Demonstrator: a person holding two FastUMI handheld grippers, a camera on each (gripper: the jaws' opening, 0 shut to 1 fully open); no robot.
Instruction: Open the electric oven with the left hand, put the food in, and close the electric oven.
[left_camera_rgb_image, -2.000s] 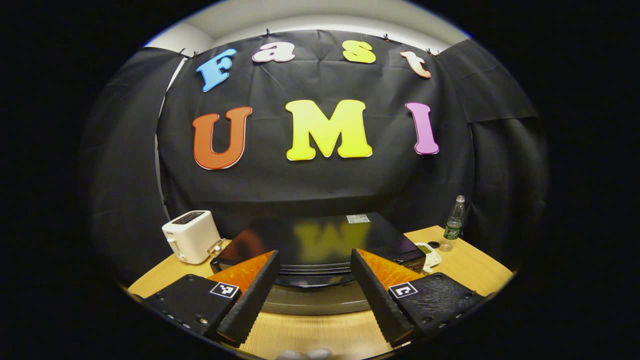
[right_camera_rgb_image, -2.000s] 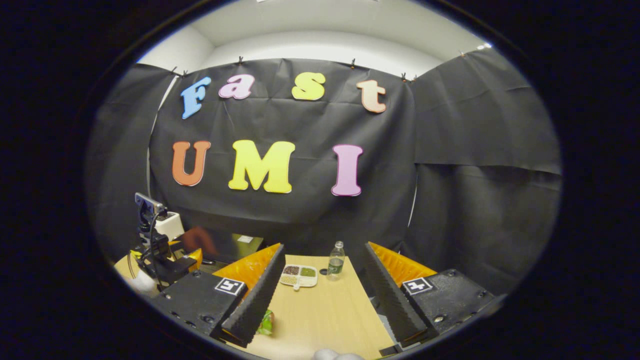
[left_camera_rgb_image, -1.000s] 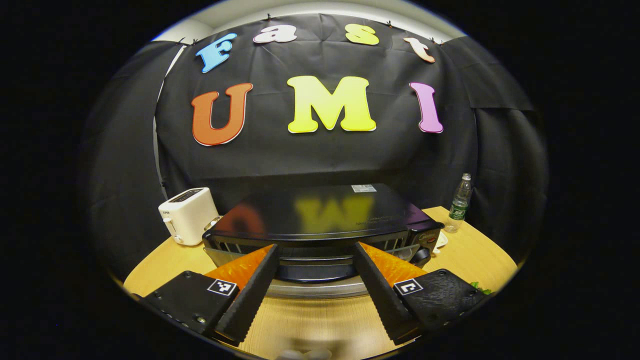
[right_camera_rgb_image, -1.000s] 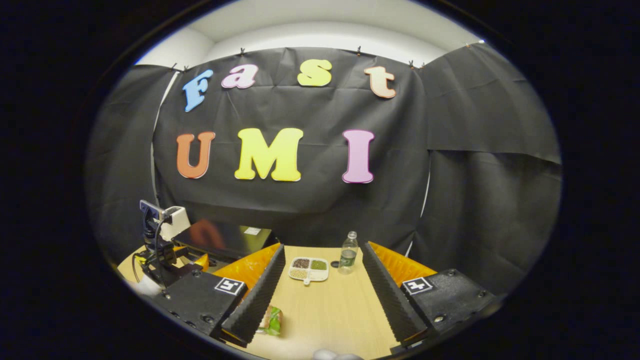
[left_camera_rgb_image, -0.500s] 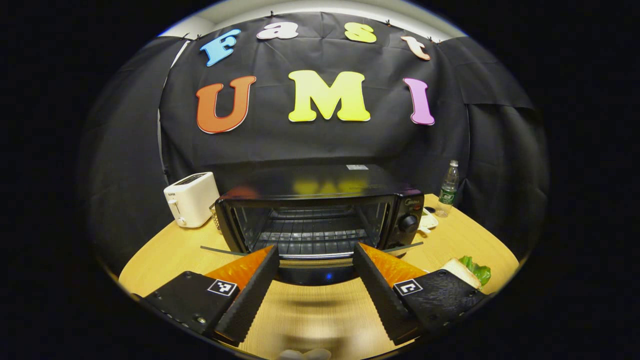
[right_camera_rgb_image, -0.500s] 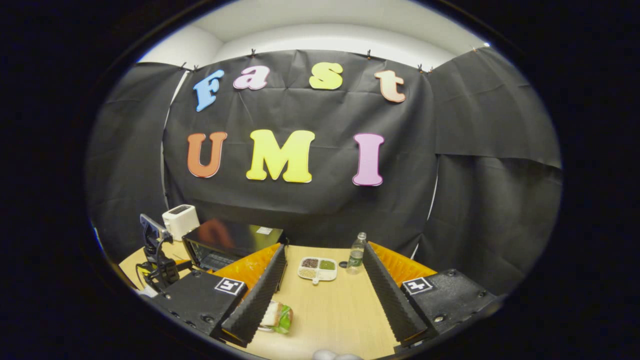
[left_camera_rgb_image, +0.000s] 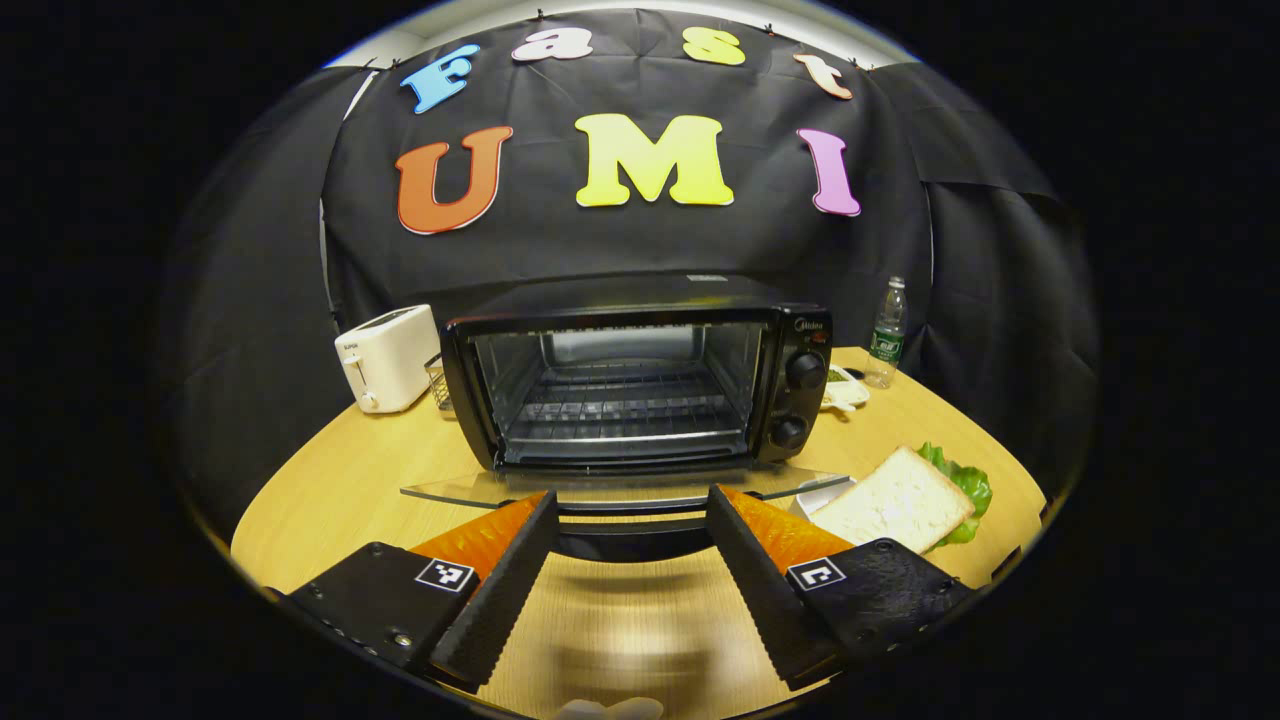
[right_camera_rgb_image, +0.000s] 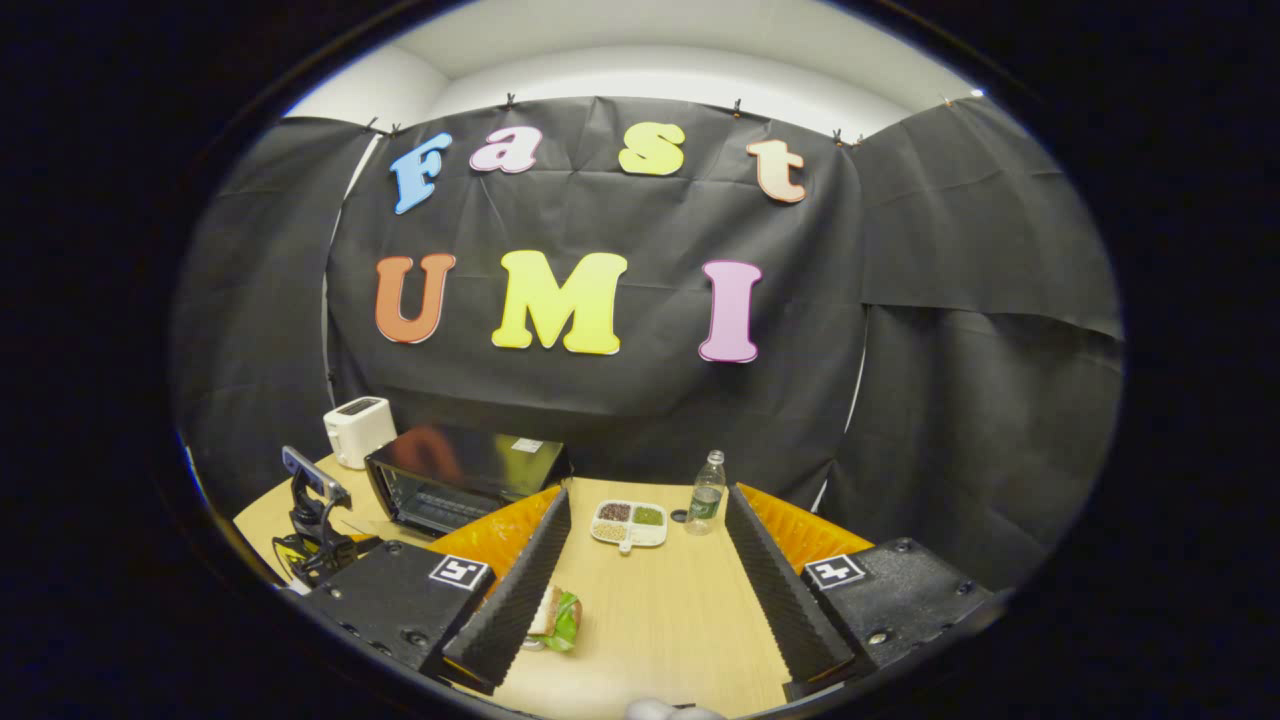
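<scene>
Oven (left_camera_rgb_image: 640, 385) door (left_camera_rgb_image: 620, 488) down flat, left tool (left_camera_rgb_image: 628, 570) spread wide just before its front edge holding nothing, sandwich (left_camera_rgb_image: 905, 500) on the counter (left_camera_rgb_image: 340, 490) right of the oven, lying low-left between the spread empty fingers of the right tool (right_camera_rgb_image: 640, 590), probably the nearer one; the left gripper view alone exposes the bare rack (left_camera_rgb_image: 625, 405).
</scene>
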